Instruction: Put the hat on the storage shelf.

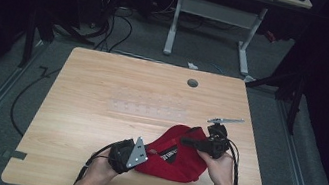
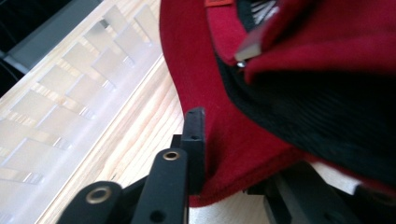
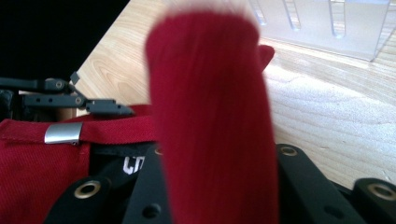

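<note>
Wooden and pale, the table [image 1: 103, 82] fills the middle of the high view, with dark floor and cables around it. On its near half, toward the right, lies a red cap [image 1: 176, 163] with a black inner band, white lettering and a small silver strap clasp [image 3: 63, 133]. Just beyond the cap, a clear plastic rack [image 1: 147, 109] with a row of slots lies flat on the wood. A person's forearms come in from the near edge, each hand holding a black gripper. The left gripper [image 1: 141, 157] meets the cap's near-left edge; in the left gripper view its jaws are closed on the red brim, one black jaw pressed against the fabric's edge. The right gripper [image 1: 189, 141] reaches in from the cap's far-right side; in the right gripper view a fold of red fabric rises between its jaws, which stand on either side of it, though whether the pads press on it cannot be told.
</note>
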`<state>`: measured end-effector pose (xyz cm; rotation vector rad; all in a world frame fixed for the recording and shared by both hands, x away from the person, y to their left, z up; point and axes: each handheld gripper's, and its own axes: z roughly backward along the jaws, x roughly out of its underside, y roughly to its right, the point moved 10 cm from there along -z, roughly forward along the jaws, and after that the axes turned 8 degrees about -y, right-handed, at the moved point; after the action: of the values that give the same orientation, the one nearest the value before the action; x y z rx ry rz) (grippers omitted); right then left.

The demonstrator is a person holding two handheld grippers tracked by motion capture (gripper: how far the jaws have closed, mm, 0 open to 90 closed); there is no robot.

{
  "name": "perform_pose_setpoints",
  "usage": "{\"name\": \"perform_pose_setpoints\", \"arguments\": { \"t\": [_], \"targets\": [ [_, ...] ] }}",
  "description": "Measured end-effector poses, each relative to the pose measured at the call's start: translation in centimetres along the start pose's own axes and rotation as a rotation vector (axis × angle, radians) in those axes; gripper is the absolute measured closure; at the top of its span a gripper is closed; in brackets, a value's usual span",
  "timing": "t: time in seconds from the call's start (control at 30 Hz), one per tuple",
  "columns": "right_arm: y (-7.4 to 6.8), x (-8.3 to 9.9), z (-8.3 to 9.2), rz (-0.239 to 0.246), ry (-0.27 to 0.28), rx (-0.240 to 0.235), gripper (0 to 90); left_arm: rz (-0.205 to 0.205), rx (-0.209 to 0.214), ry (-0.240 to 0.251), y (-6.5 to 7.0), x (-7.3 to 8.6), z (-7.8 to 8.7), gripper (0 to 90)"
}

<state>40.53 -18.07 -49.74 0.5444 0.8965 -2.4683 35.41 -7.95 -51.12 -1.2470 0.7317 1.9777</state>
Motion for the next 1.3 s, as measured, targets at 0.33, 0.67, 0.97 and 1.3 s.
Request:
{"name": "perform_pose_setpoints", "arguments": {
  "t": [0.33, 0.67, 0.97, 1.3],
  "targets": [
    [0.8, -1.4, 1.5, -0.041, 0.122, -0.021, 50.9, -0.012, 0.058, -0.051, 1.1, 0.5, 0.3, 85.7],
    [2.9, -2.0, 5.9, -0.059, 0.317, 0.051, 42.2, 0.060, 0.065, -0.022, 0.2, -0.8, 1.4, 85.8],
    [4.3, -0.6, 5.2, -0.068, 0.400, 0.022, 39.0, 0.056, 0.051, -0.039, 0.1, -0.2, 1.5, 85.7],
    [7.1, 0.8, 5.9, -0.067, 0.421, 0.178, 37.6, 0.144, 0.019, 0.036, -2.2, -1.8, 2.7, 85.7]
  ]
}}
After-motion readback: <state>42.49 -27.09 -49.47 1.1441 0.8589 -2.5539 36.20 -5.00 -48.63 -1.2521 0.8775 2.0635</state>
